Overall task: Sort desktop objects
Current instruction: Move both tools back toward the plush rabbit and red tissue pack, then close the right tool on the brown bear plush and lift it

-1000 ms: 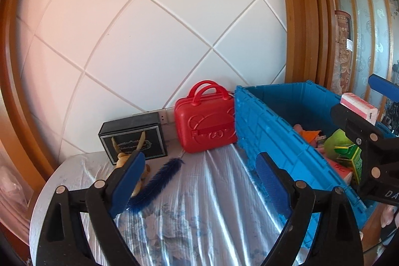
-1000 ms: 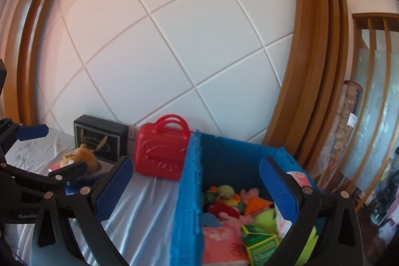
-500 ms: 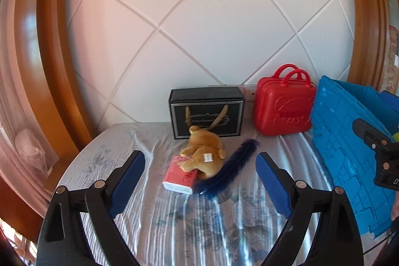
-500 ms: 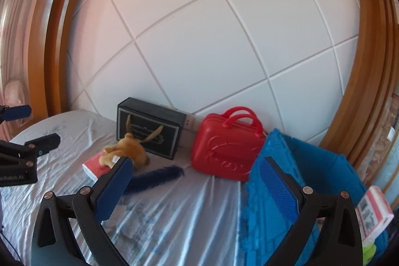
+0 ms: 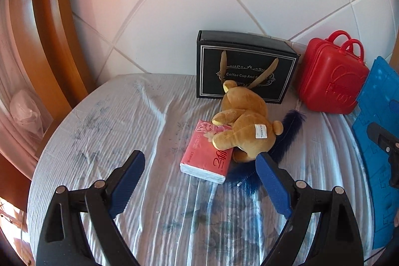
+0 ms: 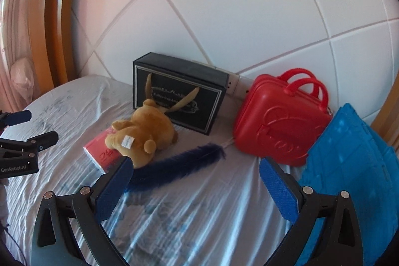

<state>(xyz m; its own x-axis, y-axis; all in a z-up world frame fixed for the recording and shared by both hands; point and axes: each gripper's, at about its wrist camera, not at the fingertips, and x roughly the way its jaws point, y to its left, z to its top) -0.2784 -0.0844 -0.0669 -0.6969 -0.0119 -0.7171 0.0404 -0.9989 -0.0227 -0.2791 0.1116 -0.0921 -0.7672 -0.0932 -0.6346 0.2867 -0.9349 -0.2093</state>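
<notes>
A brown plush toy (image 5: 245,127) (image 6: 144,132) lies on a red tissue pack (image 5: 207,157) (image 6: 99,152) in the middle of the cloth-covered table (image 5: 104,131). A dark blue feather (image 5: 286,136) (image 6: 179,165) stretches out from under the toy toward the right. My left gripper (image 5: 199,180) hovers open just in front of the tissue pack, nothing between its fingers. My right gripper (image 6: 197,182) hangs open above the feather's near end, also empty. The left gripper (image 6: 23,132) shows at the left edge of the right wrist view.
A black gift box (image 5: 245,69) (image 6: 179,101) and a red toy suitcase (image 5: 331,81) (image 6: 281,121) stand against the white tiled wall. A blue crate (image 5: 379,141) (image 6: 349,166) fills the right side. A wooden frame (image 5: 49,24) curves along the left.
Both grippers have swung left and down, away from the blue crate and toward the plush toy, tissue pack and feather. Their jaws stayed wide apart.
</notes>
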